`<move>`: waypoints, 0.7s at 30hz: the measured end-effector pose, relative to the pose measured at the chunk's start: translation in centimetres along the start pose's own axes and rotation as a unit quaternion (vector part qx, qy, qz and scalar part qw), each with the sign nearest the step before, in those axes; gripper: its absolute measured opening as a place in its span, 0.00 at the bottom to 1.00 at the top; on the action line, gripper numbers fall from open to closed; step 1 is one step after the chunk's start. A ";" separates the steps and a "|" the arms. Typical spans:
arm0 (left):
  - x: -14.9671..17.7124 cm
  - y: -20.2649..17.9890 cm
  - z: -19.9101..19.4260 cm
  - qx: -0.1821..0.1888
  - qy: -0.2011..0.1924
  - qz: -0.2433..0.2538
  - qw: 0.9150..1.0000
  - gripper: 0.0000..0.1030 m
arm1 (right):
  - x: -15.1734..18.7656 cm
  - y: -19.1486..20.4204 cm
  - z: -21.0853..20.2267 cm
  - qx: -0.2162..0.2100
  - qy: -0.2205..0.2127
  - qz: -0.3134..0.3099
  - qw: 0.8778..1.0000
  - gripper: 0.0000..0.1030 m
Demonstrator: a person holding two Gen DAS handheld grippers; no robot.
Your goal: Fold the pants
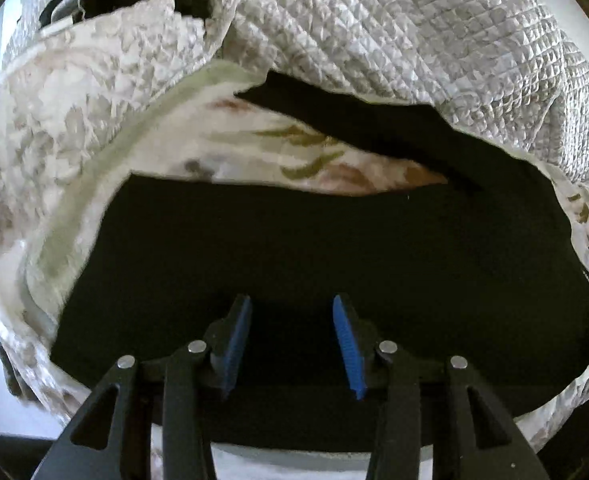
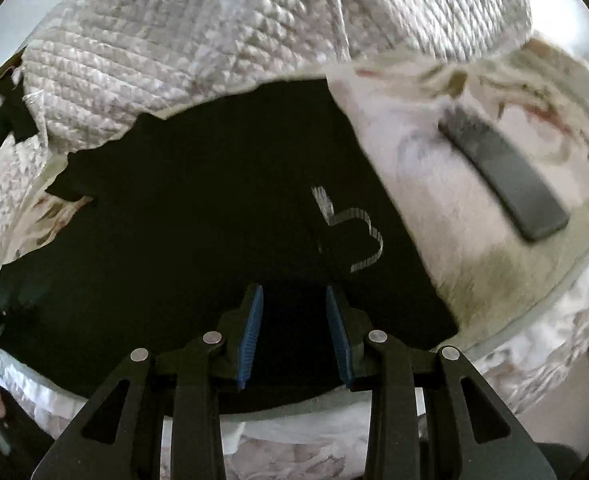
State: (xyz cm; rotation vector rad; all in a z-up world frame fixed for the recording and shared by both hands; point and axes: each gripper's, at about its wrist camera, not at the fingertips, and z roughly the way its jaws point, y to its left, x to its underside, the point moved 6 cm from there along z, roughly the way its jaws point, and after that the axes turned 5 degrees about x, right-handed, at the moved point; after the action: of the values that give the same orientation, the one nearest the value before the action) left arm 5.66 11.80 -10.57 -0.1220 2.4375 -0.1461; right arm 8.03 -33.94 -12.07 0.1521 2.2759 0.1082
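Since the black pants [image 1: 314, 248] lie spread flat on the quilted bedding [image 1: 414, 32], w/ a floral sheet [image 1: 314, 156] bunched along the far edge, both grippers sit low over the near edge, prob to take a hem or waist for a fold. Left gripper [image 1: 292, 346] points fwd over the cloth, fingers apart, nothing between pads. Right gripper [image 2: 294, 334] same pose, fingers apart and empty, white drawstring [image 2: 354, 232] just ahead; dark flat item [image 2: 502, 184] on the sheet to the right, can't ID.
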 end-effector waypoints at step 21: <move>-2.7 -0.6 -0.3 -0.036 -0.028 0.017 0.999 0.56 | -1.5 2.5 0.6 -0.022 -0.004 -0.025 0.999 0.48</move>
State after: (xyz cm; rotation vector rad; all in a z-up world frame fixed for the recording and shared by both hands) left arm 7.61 11.56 -8.56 -0.1159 2.3877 -0.0397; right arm 9.66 -31.67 -11.02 0.0736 2.2657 0.1311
